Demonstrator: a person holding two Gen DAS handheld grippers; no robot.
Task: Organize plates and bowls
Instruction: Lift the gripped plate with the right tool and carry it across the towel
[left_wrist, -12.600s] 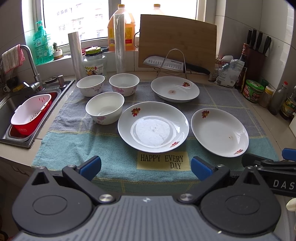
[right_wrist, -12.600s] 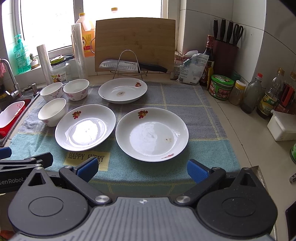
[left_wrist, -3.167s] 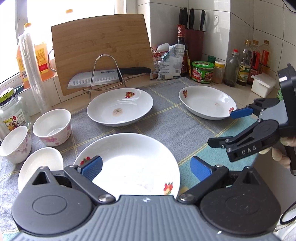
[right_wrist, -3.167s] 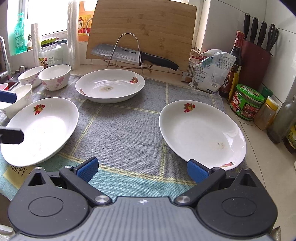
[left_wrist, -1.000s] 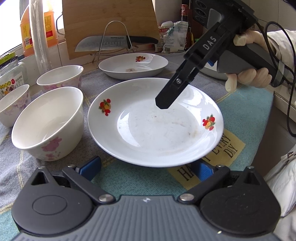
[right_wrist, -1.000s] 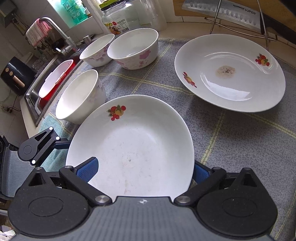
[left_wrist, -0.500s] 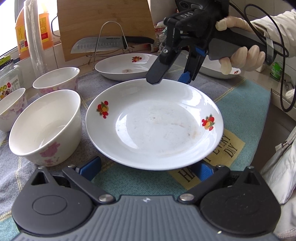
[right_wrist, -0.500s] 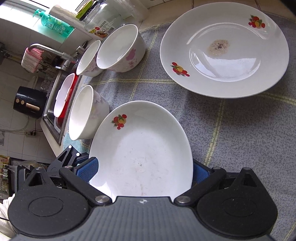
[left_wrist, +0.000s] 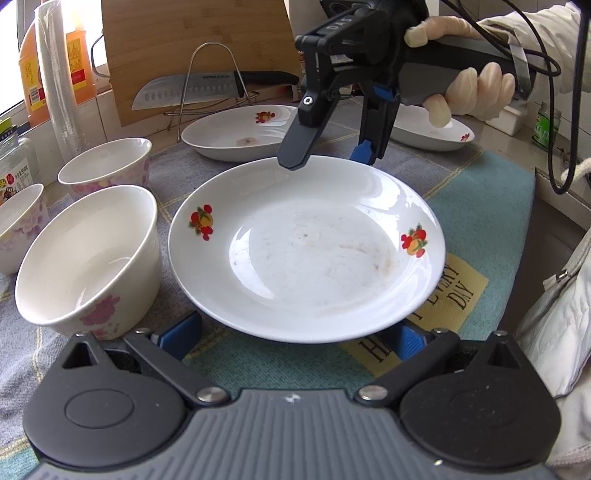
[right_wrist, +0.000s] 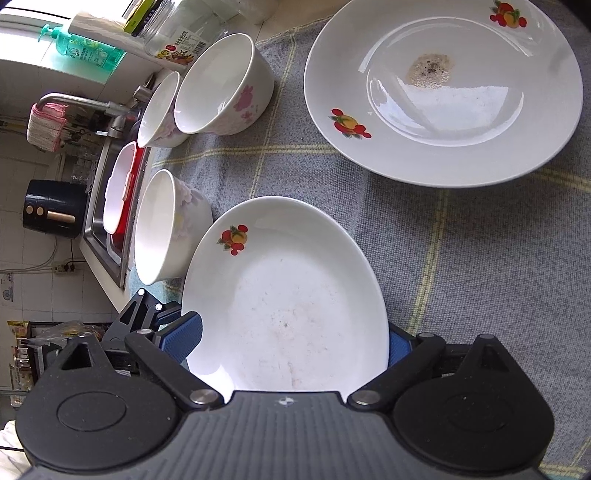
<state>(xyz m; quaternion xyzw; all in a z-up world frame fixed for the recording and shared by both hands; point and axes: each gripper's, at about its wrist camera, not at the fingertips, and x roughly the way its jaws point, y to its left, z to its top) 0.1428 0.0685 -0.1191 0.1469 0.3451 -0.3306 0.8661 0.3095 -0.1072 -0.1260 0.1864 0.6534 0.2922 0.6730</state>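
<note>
The right gripper (left_wrist: 334, 157) straddles the far rim of the near plate (left_wrist: 306, 254), at 12 o'clock of it in the left wrist view. Its jaws have just been closing, one finger above the rim and one behind it; whether the pads press yet cannot be told. In its own view the plate fills the gap between the blue pads (right_wrist: 183, 339). The left gripper (left_wrist: 295, 336) sits at the plate's 6 o'clock, jaws apart, the rim overhanging them. A flowered bowl (left_wrist: 88, 258) stands just beside the plate at 9 o'clock. The stained plate (right_wrist: 443, 88) lies at 1 o'clock in the right wrist view, on the checked towel (right_wrist: 461, 258).
</note>
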